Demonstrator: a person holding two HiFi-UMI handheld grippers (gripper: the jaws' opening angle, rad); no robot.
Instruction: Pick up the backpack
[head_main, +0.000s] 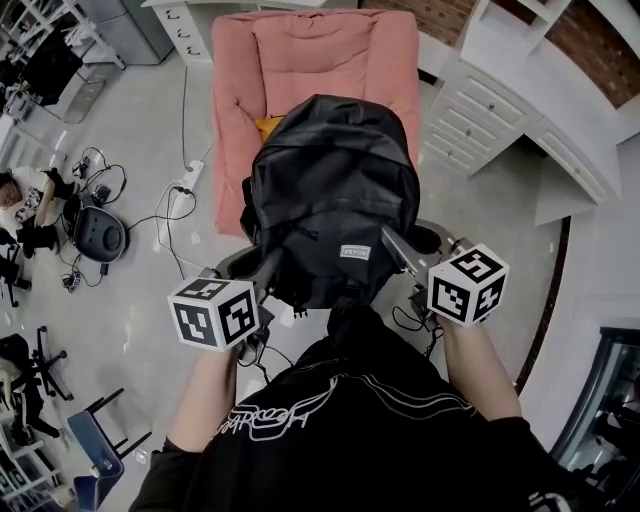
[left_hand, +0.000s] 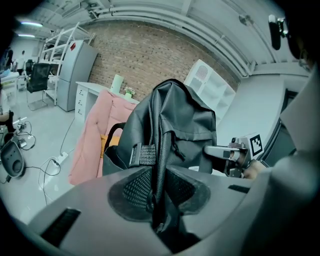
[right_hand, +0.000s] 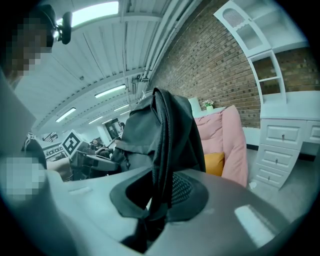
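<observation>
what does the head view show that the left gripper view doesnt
Only the head view: the person's black printed top, the marker cube on the left tongs, and a small label on the black backpack.
Only the left gripper view: the ceiling, and the left tongs' textured pads shut on a fold of the backpack.
Both: the backpack, the pink armchair behind it, and the right tongs.
</observation>
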